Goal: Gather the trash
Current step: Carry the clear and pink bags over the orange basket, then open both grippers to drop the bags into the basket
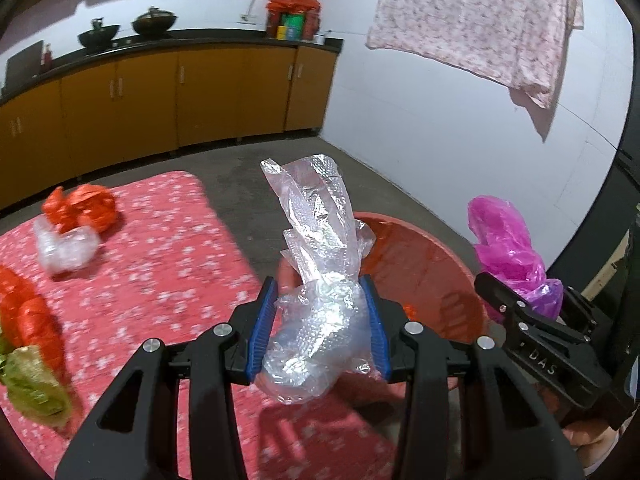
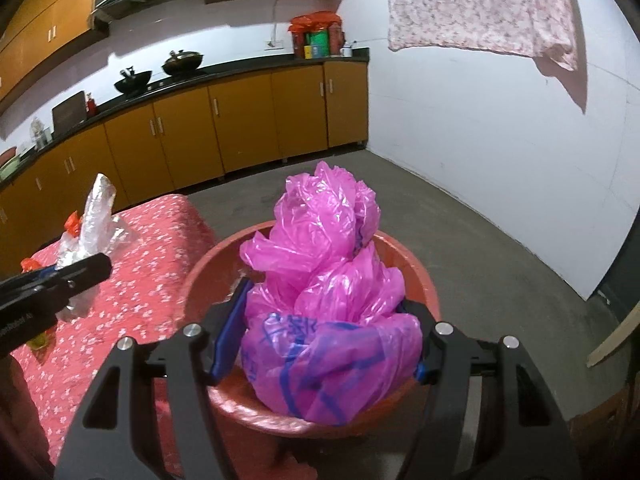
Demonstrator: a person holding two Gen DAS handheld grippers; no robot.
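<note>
My left gripper (image 1: 322,312) is shut on a crumpled clear plastic bag (image 1: 320,280) and holds it above the table's right edge, beside the red basin (image 1: 424,252). My right gripper (image 2: 320,332) is shut on a pink plastic bag (image 2: 324,280) and holds it over the red basin (image 2: 412,264). The pink bag (image 1: 508,248) and right gripper also show at the right of the left wrist view. The left gripper with the clear bag (image 2: 98,220) shows at the left of the right wrist view.
On the red flowered tablecloth (image 1: 160,264) lie an orange bag (image 1: 80,206), another clear bag (image 1: 66,248), an orange bag at the left edge (image 1: 24,316) and green leaves (image 1: 34,384). Yellow kitchen cabinets (image 1: 160,100) stand behind. A pink cloth (image 1: 480,20) hangs on the white wall.
</note>
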